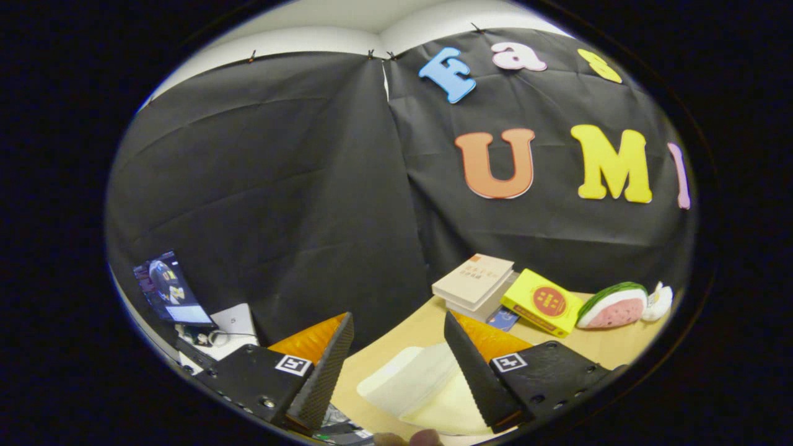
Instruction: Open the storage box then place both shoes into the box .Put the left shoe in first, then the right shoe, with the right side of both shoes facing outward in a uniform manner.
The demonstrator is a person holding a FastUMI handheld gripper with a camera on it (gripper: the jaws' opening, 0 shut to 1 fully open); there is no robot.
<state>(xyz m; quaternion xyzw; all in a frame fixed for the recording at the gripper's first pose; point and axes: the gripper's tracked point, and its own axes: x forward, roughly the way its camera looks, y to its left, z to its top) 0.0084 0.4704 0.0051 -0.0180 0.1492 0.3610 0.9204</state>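
My gripper (396, 328) is held high and tilted, its two black fingers wide apart with nothing between them. Below and just ahead of the fingers lies the white translucent storage box (415, 384) on the wooden table (619, 344); I see its pale top and cannot tell whether its lid is open. The right finger (474, 371) covers part of the box. A fingertip of a person's hand (409, 438) shows beneath the fingers.
Beyond the box, stacked books (474, 284), a yellow box (543, 301) and a watermelon-slice toy (613, 305) with a white toy (658, 301) beside it line the table's far side. A laptop (170, 290) and papers (238, 322) sit off to the left.
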